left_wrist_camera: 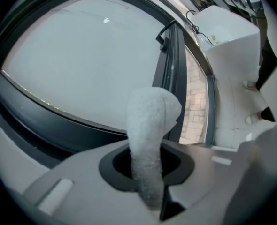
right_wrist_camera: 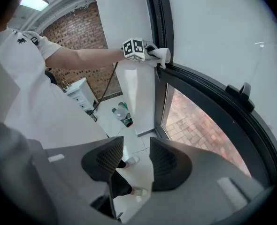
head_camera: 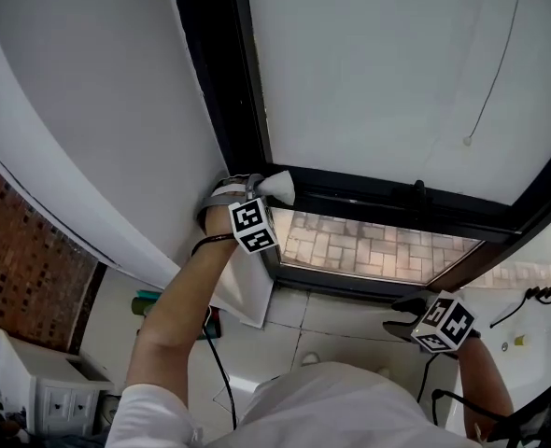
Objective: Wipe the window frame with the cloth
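My left gripper is shut on a white cloth, pressed against the black window frame where its upright meets the horizontal bar. In the left gripper view the cloth sticks up out of the closed jaws in front of the dark frame. My right gripper hangs low at the right, away from the frame; its jaws stand open with nothing between them. From the right gripper view the left gripper and cloth rest on the frame's corner.
A window handle sits on the horizontal bar. A blind cord hangs over the white pane. Below are a white cabinet, a green bottle, cables on the tiled floor and brick paving outside.
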`<state>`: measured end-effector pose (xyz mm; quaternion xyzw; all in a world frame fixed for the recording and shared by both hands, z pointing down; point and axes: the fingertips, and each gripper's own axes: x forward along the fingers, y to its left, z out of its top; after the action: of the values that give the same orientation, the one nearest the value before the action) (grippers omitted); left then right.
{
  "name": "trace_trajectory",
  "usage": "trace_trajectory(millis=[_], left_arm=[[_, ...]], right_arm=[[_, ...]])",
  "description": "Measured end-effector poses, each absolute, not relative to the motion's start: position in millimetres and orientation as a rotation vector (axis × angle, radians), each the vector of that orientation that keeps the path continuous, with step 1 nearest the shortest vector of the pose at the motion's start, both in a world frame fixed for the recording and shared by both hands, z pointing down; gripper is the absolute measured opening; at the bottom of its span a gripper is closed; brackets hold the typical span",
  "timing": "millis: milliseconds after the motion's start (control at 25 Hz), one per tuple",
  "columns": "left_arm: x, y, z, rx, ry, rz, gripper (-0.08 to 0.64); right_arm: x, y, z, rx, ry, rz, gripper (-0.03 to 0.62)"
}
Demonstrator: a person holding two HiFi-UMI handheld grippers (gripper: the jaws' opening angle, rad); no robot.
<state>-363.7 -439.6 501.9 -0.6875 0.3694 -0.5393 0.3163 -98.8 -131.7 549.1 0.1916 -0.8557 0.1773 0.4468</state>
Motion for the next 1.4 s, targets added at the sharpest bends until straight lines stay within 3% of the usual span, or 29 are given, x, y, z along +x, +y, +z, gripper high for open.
trace_trajectory(millis=[640, 1400], left_arm=[[-369, -454, 330, -1.631, 0.899, -1.469, 0.091], [-391, -466, 16, -1.426, 1.053, -1.350, 0.092]], right_arm=[[-99, -129, 562, 0.443, -2.135, 0.432, 0.176], [-82, -136, 554, 0.509, -2.154, 0.436, 0.176]])
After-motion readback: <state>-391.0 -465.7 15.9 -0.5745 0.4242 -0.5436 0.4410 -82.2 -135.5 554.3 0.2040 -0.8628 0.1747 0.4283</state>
